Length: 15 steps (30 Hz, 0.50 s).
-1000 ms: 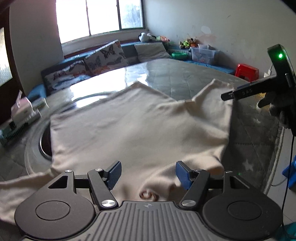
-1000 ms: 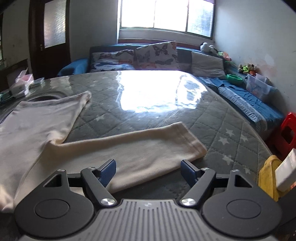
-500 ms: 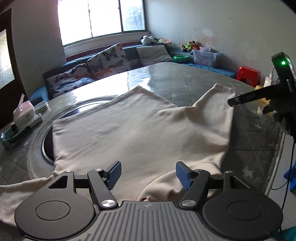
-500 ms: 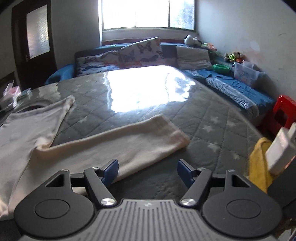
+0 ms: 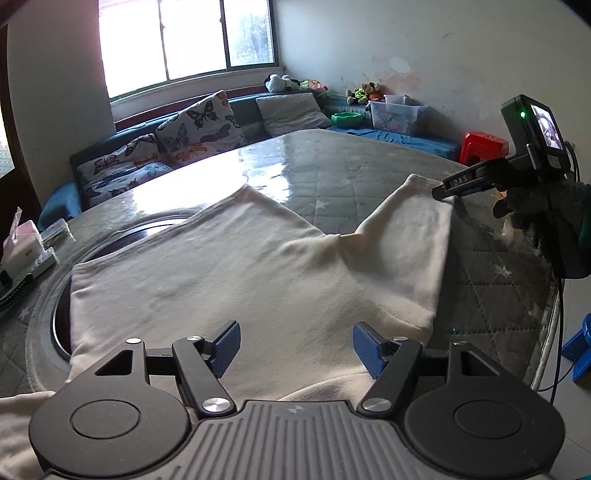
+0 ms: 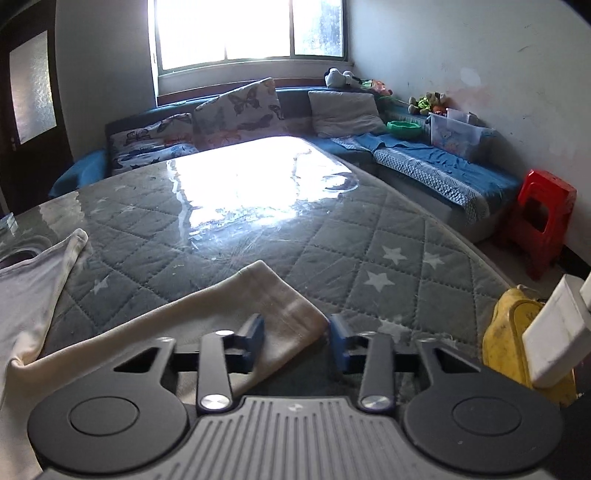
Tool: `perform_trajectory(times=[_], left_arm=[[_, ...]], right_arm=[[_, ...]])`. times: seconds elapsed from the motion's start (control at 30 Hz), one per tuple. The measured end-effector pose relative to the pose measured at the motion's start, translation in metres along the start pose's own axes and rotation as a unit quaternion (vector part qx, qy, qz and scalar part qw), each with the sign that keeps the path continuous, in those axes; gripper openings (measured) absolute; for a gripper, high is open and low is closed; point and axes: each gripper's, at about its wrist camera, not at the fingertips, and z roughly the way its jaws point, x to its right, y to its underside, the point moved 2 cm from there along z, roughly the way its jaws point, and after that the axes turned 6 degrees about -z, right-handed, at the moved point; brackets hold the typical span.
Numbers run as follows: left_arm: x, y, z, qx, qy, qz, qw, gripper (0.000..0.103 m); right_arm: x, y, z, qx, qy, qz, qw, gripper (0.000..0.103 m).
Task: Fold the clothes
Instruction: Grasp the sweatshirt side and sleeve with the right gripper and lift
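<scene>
Setting: a lived-in home, a sitting room. Landmark: large round table under a grey quilted, star-patterned cover with a glossy clear sheet on top. Beyond the table, a blue corner sofa runs along two walls, carrying butterfly-print cushions and a plain grey cushion. Above the sofa, a bright barred window. On the sofa's right stretch: soft toys, a green bowl, a clear plastic storage box. Right of the table, a red plastic stool stands against a scuffed, stained white wall. Left of the table, a dark door with frosted glass.
</scene>
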Motion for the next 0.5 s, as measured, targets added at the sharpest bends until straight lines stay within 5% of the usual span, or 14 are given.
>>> perform_trajectory(times=[0.1,0.5], left_arm=[[0.002,0.0,0.005,-0.005,-0.001,0.0,1.0,0.071],[0.015,0.0,0.016,-0.011,0.011,0.005,0.9999,0.072]], right_arm=[[-0.001,-0.001,-0.001,0.006,-0.004,0.002,1.0,0.009],[-0.001,-0.02,-0.04,0.067,-0.021,0.0,0.998,0.008]])
